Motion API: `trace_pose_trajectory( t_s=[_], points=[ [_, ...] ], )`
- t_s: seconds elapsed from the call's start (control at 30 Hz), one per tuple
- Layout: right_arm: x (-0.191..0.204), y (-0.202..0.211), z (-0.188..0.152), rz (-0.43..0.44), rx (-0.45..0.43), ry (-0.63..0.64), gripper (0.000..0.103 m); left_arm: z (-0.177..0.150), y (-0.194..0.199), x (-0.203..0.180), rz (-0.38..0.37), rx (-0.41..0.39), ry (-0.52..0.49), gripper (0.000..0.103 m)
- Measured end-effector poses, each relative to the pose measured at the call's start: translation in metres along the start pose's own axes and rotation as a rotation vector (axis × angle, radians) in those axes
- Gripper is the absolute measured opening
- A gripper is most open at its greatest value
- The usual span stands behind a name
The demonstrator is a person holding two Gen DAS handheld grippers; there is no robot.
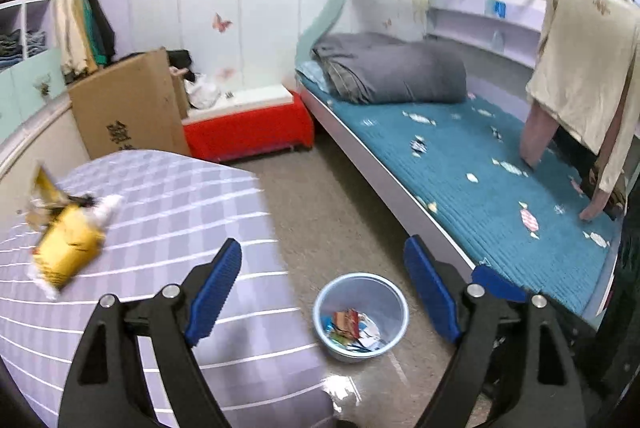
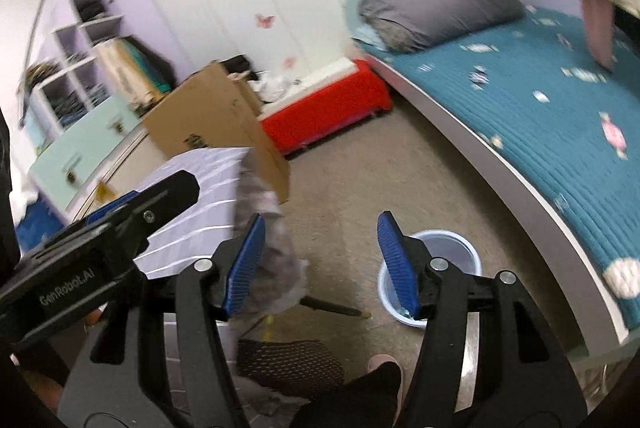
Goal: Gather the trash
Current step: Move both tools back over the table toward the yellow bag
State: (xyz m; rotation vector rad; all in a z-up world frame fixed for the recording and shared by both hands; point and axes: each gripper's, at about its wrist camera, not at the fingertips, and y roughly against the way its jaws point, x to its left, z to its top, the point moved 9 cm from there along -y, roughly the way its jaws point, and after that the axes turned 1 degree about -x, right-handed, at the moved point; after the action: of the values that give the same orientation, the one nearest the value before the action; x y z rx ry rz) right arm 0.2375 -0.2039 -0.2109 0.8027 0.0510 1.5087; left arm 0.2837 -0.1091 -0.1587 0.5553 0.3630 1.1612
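both tools point(image 1: 322, 292) point(image 2: 320, 264) agape, empty

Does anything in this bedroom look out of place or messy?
Yes: a crumpled yellow snack wrapper lies with torn scraps on the lilac checked tablecloth, not in the pale blue plastic bin on the floor, which already holds wrappers.

1. Pale blue bin point(image 1: 360, 316) on the floor
2. Lilac checked cloth point(image 1: 168, 228), white lines
3. Yellow wrapper point(image 1: 68, 248)
4. Teal bedspread point(image 1: 492, 163), sweets pattern
5. Grey quilt point(image 1: 392, 71)
6. Red box point(image 1: 248, 135)
7. Blue gripper pads point(image 1: 216, 292)
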Motion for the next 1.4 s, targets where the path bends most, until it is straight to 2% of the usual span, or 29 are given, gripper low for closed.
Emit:
trace_pose_trajectory(
  t_s=[0.13,0.27,0.4,0.5,0.63,0.7,0.77,0.83,0.9,0.93,0.97,1.07,1.2,1.23,1.3,1.33,1.37,1.4],
  points=[
    [0.052,-0.003,-0.001,0.052,0.010,0.070,0.060,0.002,0.027,0.056,0.015,-0.004,0.035,0.083],
    [0.105,-0.018,-0.008,0.089,0.043,0.163,0.062,-0.006,0.048,0.127,0.063,0.005,0.091,0.083],
    [0.154,-0.040,-0.022,0.107,0.106,0.250,0.066,-0.020,0.061,0.198,0.148,0.017,0.155,0.083],
    [0.189,-0.052,-0.031,0.133,0.128,0.315,0.073,-0.034,0.065,0.249,0.197,0.050,0.191,0.083],
    [0.228,-0.073,-0.041,0.144,0.152,0.379,0.075,-0.048,0.062,0.288,0.198,0.085,0.235,0.083],
    [0.235,-0.080,-0.045,0.145,0.171,0.384,0.075,-0.054,0.057,0.301,0.151,0.095,0.243,0.083],
    [0.240,-0.088,-0.048,0.149,0.184,0.370,0.075,-0.057,0.050,0.315,0.164,0.108,0.242,0.083],
    [0.241,-0.093,-0.048,0.141,0.186,0.369,0.075,-0.057,0.043,0.321,0.139,0.112,0.221,0.083],
    [0.243,-0.098,-0.048,0.137,0.185,0.365,0.075,-0.058,0.033,0.329,0.118,0.125,0.229,0.074],
    [0.243,-0.101,-0.048,0.136,0.191,0.363,0.075,-0.059,0.025,0.332,0.097,0.142,0.231,0.062],
    [0.243,-0.105,-0.047,0.135,0.194,0.358,0.075,-0.061,0.019,0.331,0.079,0.157,0.233,0.054],
    [0.244,-0.111,-0.045,0.128,0.198,0.359,0.076,-0.065,0.002,0.328,0.055,0.192,0.196,0.050],
    [0.254,-0.122,-0.045,0.123,0.206,0.380,0.078,-0.062,-0.008,0.322,0.074,0.195,0.120,0.050],
    [0.256,-0.125,-0.046,0.123,0.210,0.388,0.080,-0.060,-0.010,0.321,0.075,0.192,0.108,0.046],
    [0.262,-0.132,-0.051,0.110,0.230,0.405,0.080,-0.058,-0.012,0.319,0.048,0.187,0.112,0.027],
    [0.265,-0.134,-0.054,0.110,0.237,0.409,0.080,-0.057,-0.012,0.318,0.042,0.184,0.114,0.013],
    [0.268,-0.134,-0.056,0.116,0.240,0.411,0.081,-0.058,-0.011,0.319,0.058,0.187,0.100,0.003],
    [0.274,-0.135,-0.059,0.119,0.243,0.419,0.081,-0.059,-0.011,0.320,0.075,0.189,0.084,0.003]
  ],
)
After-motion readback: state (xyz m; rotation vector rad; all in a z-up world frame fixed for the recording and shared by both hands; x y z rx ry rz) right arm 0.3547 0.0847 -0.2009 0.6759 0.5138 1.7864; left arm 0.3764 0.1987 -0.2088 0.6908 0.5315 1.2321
